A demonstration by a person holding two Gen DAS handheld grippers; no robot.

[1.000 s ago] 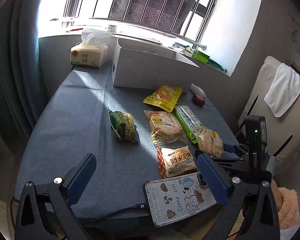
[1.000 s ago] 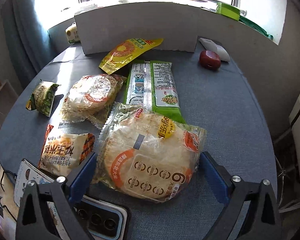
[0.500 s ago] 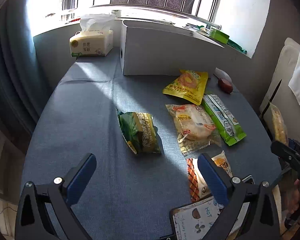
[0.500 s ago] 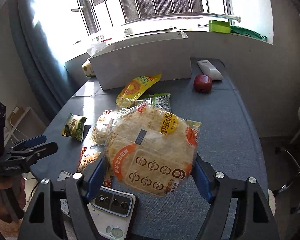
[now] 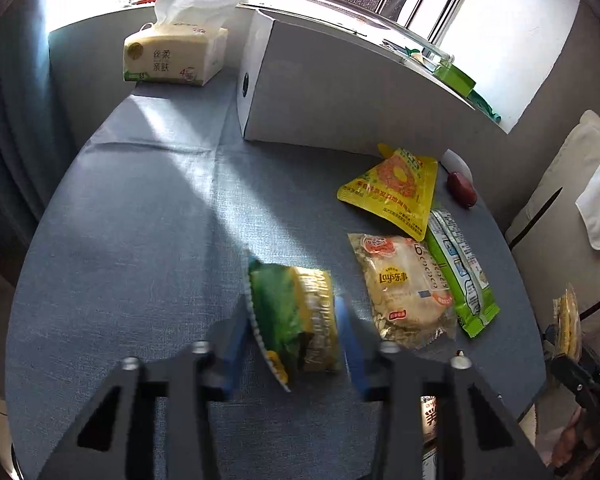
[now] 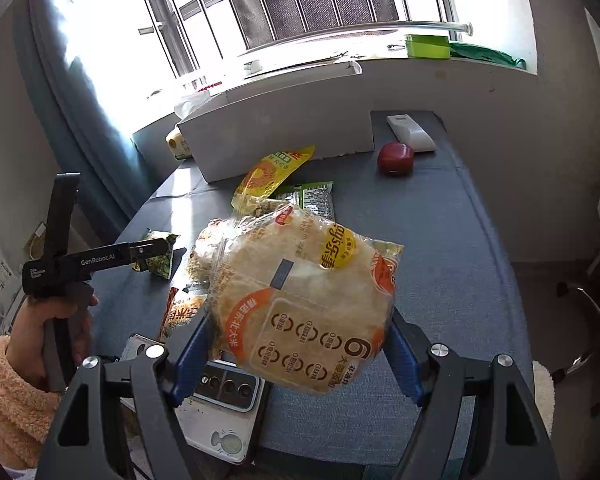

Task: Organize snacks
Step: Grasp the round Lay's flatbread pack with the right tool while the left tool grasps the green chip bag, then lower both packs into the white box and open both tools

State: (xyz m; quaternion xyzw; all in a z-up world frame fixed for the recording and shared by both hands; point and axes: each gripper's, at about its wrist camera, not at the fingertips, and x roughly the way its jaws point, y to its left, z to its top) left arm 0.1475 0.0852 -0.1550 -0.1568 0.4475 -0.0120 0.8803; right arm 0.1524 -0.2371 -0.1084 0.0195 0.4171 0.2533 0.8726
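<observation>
Counted on the blue-grey table (image 5: 140, 240): five snack packets lying down, plus one held in the air.

1. One green and yellow packet (image 5: 296, 316) is located between the blue pads of the left gripper (image 5: 294, 334). Its jaws have just been closing to a narrow gap around this packet; the frame is blurred there, and the pads appear to press its sides. Print on it is not readable.
2. One clear packet of round rice crackers (image 6: 304, 304) is gripped at both edges by the right gripper (image 6: 300, 356) and is lifted clear of the table. A large "6" and a yellow Lay's-type badge are read on it.
3. One similar cracker packet (image 5: 404, 292), marked "Lay's", is noted lying flat, just beside the green one.
4. One long green wrapper (image 5: 460, 272), touching item 3.
5. One yellow pouch (image 5: 392, 192) with a ring-shaped picture, near the box.
6. One orange and white packet (image 6: 182, 312), mostly hidden.

Also recorded: one white box (image 5: 340, 96), one tissue pack (image 5: 176, 56) with Chinese characters, one red case (image 6: 395, 158), one white remote (image 6: 410, 132), one phone (image 6: 220, 412). "GenRobot.AI" is read on the left gripper's side.
</observation>
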